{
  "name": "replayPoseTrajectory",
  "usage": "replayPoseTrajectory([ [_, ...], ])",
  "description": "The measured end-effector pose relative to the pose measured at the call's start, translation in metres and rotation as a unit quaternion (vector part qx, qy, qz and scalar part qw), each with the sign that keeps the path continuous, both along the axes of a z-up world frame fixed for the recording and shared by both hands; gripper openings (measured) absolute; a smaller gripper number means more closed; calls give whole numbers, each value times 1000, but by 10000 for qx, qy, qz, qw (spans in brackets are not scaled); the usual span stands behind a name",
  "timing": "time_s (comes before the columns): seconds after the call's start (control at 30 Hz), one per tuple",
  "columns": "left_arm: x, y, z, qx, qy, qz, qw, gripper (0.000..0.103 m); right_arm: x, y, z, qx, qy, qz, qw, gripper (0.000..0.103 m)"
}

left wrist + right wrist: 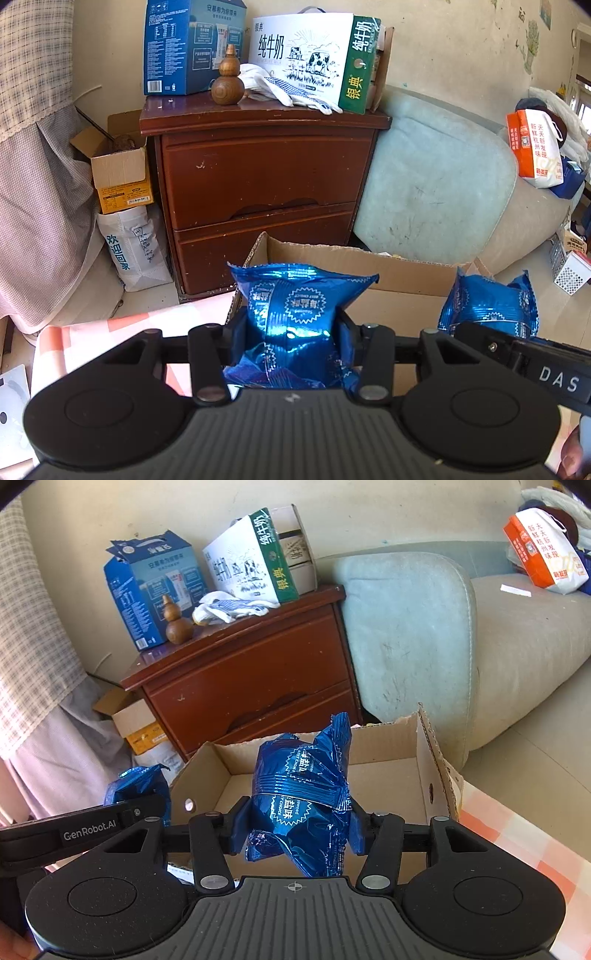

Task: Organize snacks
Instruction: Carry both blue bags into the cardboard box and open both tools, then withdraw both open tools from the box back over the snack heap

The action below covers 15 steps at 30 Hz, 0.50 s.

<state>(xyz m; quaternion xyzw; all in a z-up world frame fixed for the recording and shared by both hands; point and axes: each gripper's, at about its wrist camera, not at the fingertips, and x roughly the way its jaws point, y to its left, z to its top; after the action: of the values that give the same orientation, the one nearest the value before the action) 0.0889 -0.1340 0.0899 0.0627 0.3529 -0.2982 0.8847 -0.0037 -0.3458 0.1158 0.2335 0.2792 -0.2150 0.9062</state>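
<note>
Two blue foil snack packets are held over an open cardboard box. In the left wrist view my left gripper is shut on one packet, above the box's near left corner. The second packet shows at the right, pinched in the other gripper's black fingers. In the right wrist view my right gripper grips that crumpled packet by its middle, above the bare inside of the box. The left gripper's packet sits just outside the box's left wall.
The box rests on a pink-and-white checked cloth. Behind it stand a brown two-drawer nightstand topped with cartons, gloves and a wooden gourd, and a pale green sofa. A floor carton and white bag lie left, a white basket right.
</note>
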Motion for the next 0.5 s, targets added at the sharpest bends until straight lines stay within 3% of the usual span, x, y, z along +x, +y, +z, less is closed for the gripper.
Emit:
replayPoseTrajectory([
  [0.07, 0, -5, -7, 197, 19, 38, 9998, 63, 4, -2, -6, 24, 101, -99, 9999, 60],
  [0.17, -5, -6, -12, 467, -55, 97, 9988, 80, 7, -1, -12, 11, 340, -103, 9994, 78],
  [0.37, -15, -1, -8, 894, -105, 185, 9958, 90, 8, 11, -14, -88, 609, 264, 9978, 82],
  [0.5, -22, 8, -4, 1132, -286, 258, 9928, 90, 4, 21, -11, -244, 689, 502, 9961, 85],
])
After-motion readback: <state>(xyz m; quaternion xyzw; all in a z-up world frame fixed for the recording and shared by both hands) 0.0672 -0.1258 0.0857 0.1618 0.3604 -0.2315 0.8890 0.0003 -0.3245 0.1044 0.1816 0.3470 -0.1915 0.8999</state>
